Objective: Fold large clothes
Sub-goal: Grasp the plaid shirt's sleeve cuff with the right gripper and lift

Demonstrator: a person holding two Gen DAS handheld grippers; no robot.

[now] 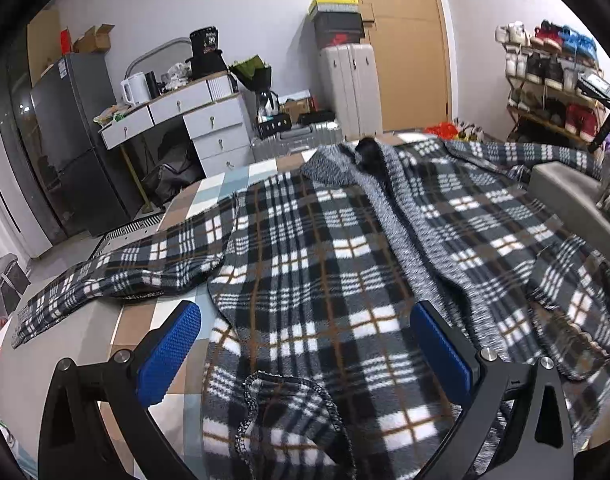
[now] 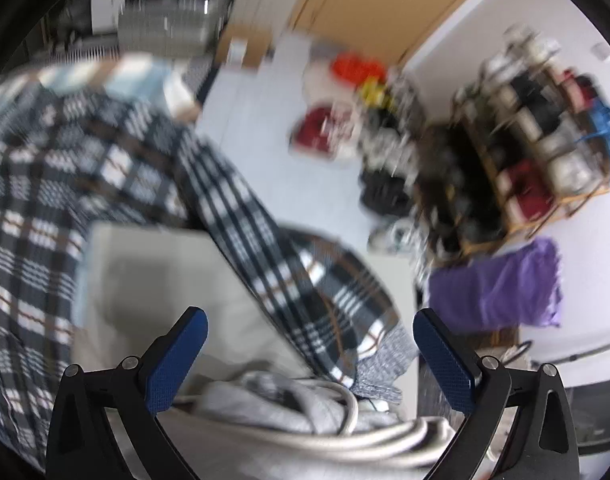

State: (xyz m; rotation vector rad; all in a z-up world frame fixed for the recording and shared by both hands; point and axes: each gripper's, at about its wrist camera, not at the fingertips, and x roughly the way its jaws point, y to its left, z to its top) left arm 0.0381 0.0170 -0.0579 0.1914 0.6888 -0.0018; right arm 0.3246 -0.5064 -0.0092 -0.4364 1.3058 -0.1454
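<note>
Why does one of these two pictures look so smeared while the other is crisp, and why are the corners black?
Left wrist view: sharp, the plaid coat crisp, straight lines bowed by the fisheye lens. Right wrist view: motion blur smears the shoe rack and the coat, though the right hand-held gripper stays sharp. The black corners are the round lens edge.

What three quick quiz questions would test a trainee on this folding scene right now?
1. True or false: the left gripper is shut on the black-and-white plaid fleece jacket.
2. Which trails off the table edge toward the floor? A) a plaid sleeve B) a white electric kettle C) a purple cloth
3. What colour is the jacket's lining along the open front?

Key:
1. False; both blue pads stand apart over the hem.
2. A
3. Speckled grey.
</note>
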